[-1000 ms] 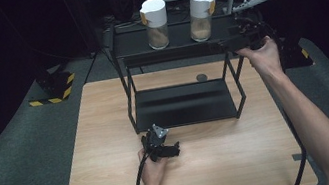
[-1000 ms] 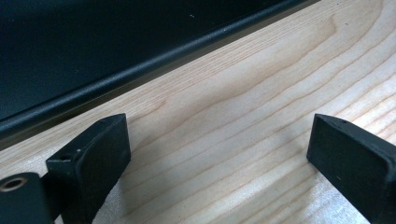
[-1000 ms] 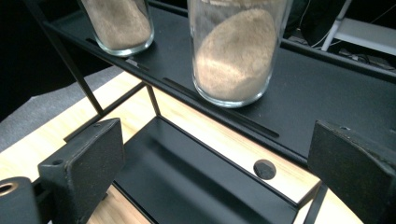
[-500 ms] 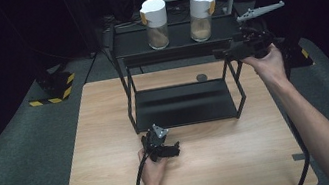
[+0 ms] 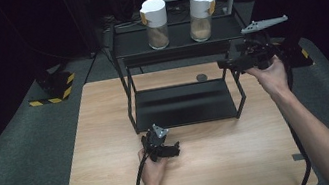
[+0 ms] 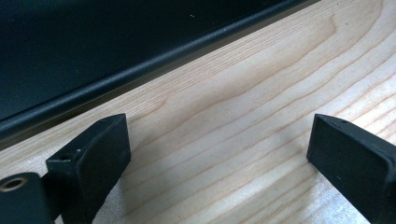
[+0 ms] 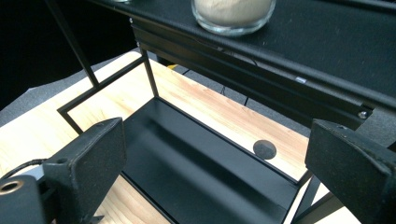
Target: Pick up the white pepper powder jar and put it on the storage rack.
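Here, my right gripper (image 5: 226, 64) hangs with its two black jaws spread wide and empty, raised beside the right end of the black metal two-tier shelf rack (image 5: 175, 45). My left gripper (image 5: 169, 150) rests low on the pale wooden table (image 5: 108, 132), its two jaws likewise parted with bare wood grain between them, just in front of the rack's lower tray.

In the right gripper view, the nearer of two glass jars (image 7: 232, 14) stands on the top shelf just above and ahead of the open jaws, well clear of them. From the high view I count two such jars, each capped with a white lid and partly filled with tan powder: the left jar (image 5: 154, 18) and the right jar (image 5: 200, 9), upright, side by side, apart from one another. One small dark round disc (image 5: 201, 77) lies on the table behind the lower tray.
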The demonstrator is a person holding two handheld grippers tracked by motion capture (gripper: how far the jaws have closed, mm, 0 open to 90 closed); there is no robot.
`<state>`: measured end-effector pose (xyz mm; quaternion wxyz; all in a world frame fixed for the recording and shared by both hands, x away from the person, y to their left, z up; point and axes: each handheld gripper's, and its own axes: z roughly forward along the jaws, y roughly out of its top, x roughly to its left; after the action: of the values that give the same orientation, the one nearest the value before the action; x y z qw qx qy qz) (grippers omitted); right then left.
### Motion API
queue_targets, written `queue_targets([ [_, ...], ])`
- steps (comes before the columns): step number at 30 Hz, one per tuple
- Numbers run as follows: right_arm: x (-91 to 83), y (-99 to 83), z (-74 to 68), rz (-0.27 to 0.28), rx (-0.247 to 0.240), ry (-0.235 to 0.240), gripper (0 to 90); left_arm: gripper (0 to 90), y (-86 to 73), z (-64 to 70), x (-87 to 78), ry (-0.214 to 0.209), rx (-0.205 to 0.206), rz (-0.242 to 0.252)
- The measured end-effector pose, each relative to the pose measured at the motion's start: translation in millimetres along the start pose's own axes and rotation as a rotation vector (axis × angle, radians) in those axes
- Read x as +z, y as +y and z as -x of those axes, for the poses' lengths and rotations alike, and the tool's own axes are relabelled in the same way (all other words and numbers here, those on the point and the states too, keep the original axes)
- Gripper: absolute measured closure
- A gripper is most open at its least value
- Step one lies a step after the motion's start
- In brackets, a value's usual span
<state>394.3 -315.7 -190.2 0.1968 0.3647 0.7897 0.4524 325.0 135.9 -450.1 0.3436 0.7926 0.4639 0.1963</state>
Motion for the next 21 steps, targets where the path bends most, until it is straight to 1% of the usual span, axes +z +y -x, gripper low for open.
queue_targets([
  [1, 0.3, -4.3, 0.1, 0.004, 0.005, 0.003, 5.2, 6.1, 0.0, 0.0, 0.0, 0.000, 0.000, 0.000],
  [8, -0.3, -18.4, 1.1, 0.014, 0.017, 0.008, 5.9, 6.1, -0.2, 0.2, 0.0, 0.001, -0.002, 0.001],
  [18, 2.9, -31.9, -1.1, 0.008, 0.017, 0.010, 6.1, 6.1, -0.1, 0.1, 0.0, 0.001, 0.001, 0.000],
  [21, 5.7, -38.7, -0.4, 0.009, 0.025, 0.014, 6.1, 6.1, 0.0, 0.1, 0.0, 0.001, 0.000, 0.000],
])
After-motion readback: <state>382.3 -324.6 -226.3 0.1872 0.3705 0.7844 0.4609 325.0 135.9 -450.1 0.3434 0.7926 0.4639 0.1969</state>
